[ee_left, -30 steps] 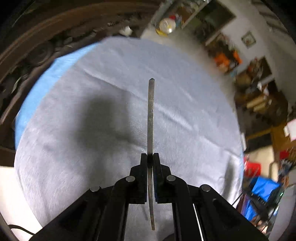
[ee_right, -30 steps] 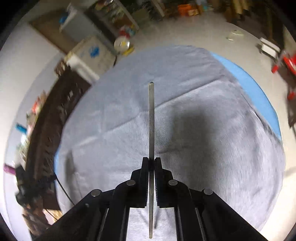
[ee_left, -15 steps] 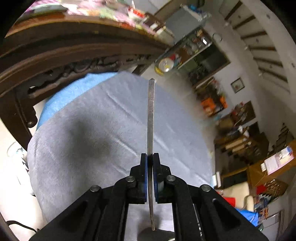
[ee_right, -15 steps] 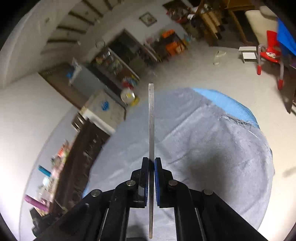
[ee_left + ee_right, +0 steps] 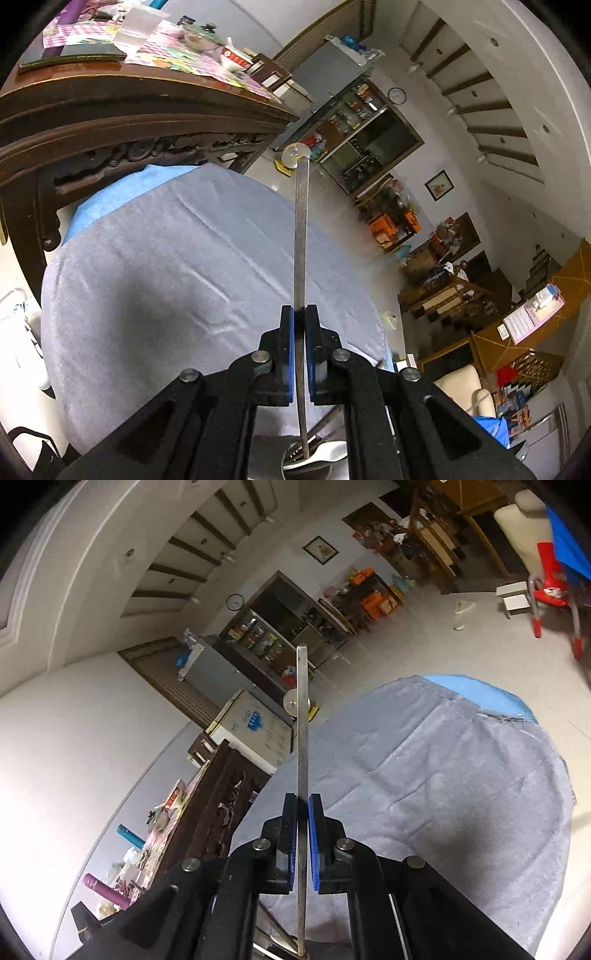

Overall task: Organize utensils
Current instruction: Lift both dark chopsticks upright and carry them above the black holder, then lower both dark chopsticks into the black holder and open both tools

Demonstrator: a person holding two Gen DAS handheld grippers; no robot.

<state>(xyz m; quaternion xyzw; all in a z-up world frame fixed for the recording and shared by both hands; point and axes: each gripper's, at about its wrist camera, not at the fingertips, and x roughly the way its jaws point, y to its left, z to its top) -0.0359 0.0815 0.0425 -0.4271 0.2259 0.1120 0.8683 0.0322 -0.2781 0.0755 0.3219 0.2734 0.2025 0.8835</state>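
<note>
My left gripper (image 5: 300, 317) is shut on a thin metal utensil (image 5: 301, 236), seen edge-on, its handle pointing away from me. Its lower end reaches down to a round metal holder (image 5: 314, 459) with other utensils at the bottom edge. My right gripper (image 5: 303, 805) is shut on a second flat metal utensil (image 5: 303, 723), also edge-on and pointing away. Its lower end hangs near utensils (image 5: 277, 947) at the bottom edge. Both are held above a grey cloth (image 5: 166, 280) that also shows in the right wrist view (image 5: 443, 782).
A carved dark wooden table (image 5: 122, 122) with dishes stands left of the cloth and also shows in the right wrist view (image 5: 218, 805). A blue cover (image 5: 122, 192) lies under the cloth. Shelves, a red chair (image 5: 554, 587) and floor lie beyond.
Both grippers have tilted upward, from looking down at the cloth to looking across the room. Each still holds its utensil; the holder has come into view at the bottom.
</note>
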